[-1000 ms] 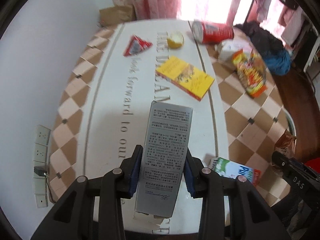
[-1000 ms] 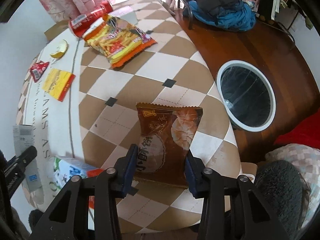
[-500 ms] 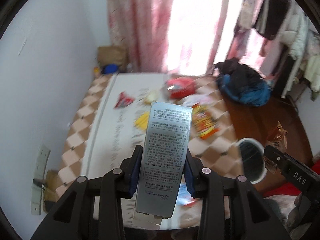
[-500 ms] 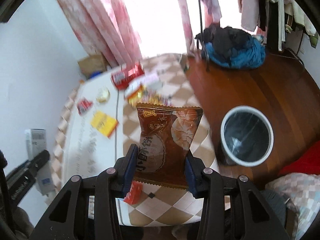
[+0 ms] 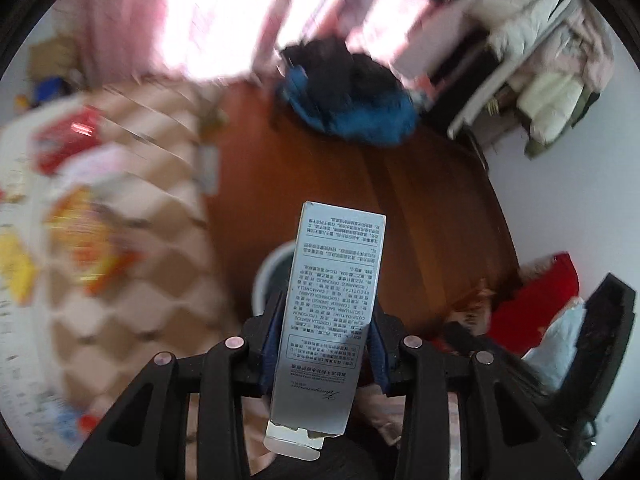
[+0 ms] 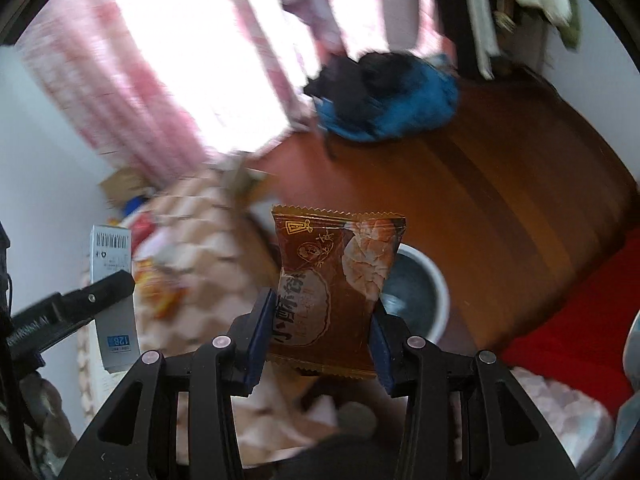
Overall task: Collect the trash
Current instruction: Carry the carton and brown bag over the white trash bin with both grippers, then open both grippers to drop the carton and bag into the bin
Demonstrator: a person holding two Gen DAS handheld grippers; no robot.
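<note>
A tall silver cardboard carton printed with small text [image 5: 334, 312] stands clamped between the blue pads of the left tool [image 5: 324, 350], above the white-rimmed round waste bin [image 5: 266, 276] on the reddish wooden floor [image 5: 420, 216]. The right tool [image 6: 318, 338] is clamped on a brown crinkle-edged snack packet [image 6: 334, 284] over the same bin. The checkered bedcover [image 6: 208, 248] lies blurred at left.
</note>
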